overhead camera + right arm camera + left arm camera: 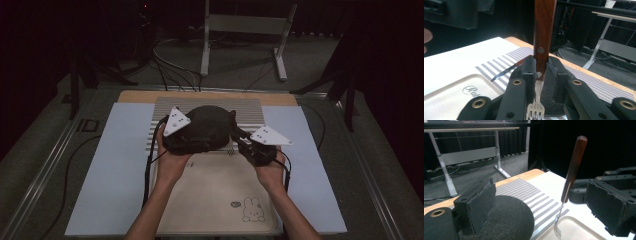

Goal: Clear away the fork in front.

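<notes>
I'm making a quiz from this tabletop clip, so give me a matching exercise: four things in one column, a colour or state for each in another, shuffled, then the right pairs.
Things:
1. fork
2. left gripper
3. cream tray
4. placemat

Colour or state:
A. grey and white stripes
B. jaws apart, nothing between the pads
C. printed with a rabbit
D. upright, tines down, clamped in the right gripper

Pairs: 1-D, 2-B, 3-C, 4-A
</notes>
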